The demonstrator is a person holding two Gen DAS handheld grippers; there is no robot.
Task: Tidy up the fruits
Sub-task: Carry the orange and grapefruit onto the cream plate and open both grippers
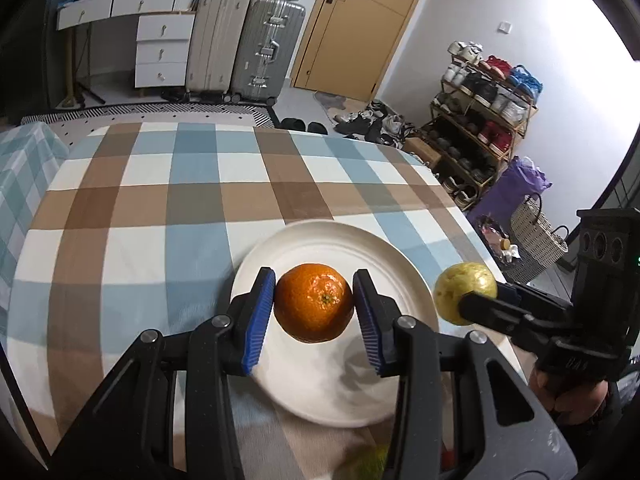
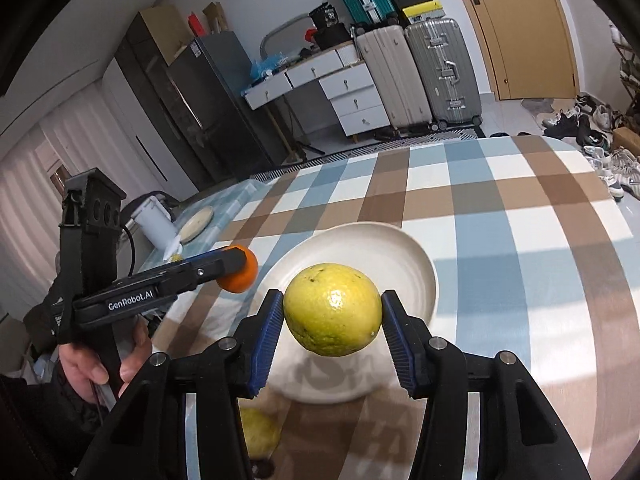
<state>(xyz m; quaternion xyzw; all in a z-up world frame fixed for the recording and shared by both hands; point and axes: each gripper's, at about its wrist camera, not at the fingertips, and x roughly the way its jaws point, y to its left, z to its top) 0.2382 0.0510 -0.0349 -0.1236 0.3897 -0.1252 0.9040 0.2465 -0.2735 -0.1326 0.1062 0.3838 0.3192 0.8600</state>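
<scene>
Above the plate (image 1: 280,248), left claw (image 1: 314,307) gripping orange (image 1: 313,307), right claw (image 2: 332,312) gripping lemon (image 2: 332,309).

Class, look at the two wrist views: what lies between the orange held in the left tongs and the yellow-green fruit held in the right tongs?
Only the bare white plate below; nothing sits between the orange and the yellow-green fruit, as the left wrist view shows.

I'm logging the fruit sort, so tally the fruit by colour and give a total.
Orange: 1, the orange in the left gripper.
Yellow-green: 2, one fruit in the right gripper, another fruit on the table.
Total: 3.
</scene>
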